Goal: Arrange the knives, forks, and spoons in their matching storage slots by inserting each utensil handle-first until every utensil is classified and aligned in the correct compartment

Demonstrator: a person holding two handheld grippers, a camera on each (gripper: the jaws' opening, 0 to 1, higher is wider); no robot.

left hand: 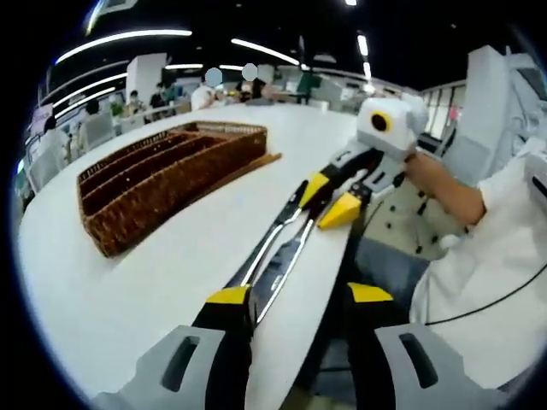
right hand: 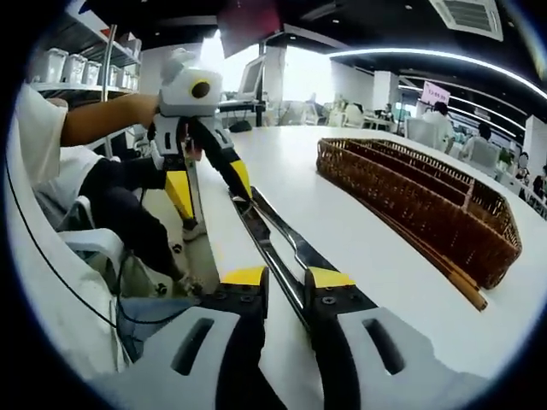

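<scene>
Two or three black-handled knives [left hand: 275, 256] lie side by side along the white table's edge, between my two grippers. In the left gripper view my left gripper [left hand: 299, 295] stands open and wide, the blades' near ends just inside its left jaw. My right gripper [left hand: 328, 201] comes in from the right with its yellow tips at the knives' far, black ends. In the right gripper view the knives [right hand: 278, 243] run straight into the narrow gap of my right gripper [right hand: 287, 278], which looks shut on them. The left gripper [right hand: 211, 184] faces it, open, astride their other end.
A brown wicker basket [left hand: 111, 224] [right hand: 487, 248] with long narrow compartments, nothing visible in them, sits on the white table [left hand: 128, 290]. A person's forearm [left hand: 444, 190] and white shirt are off the table's edge. Chairs and people fill the background.
</scene>
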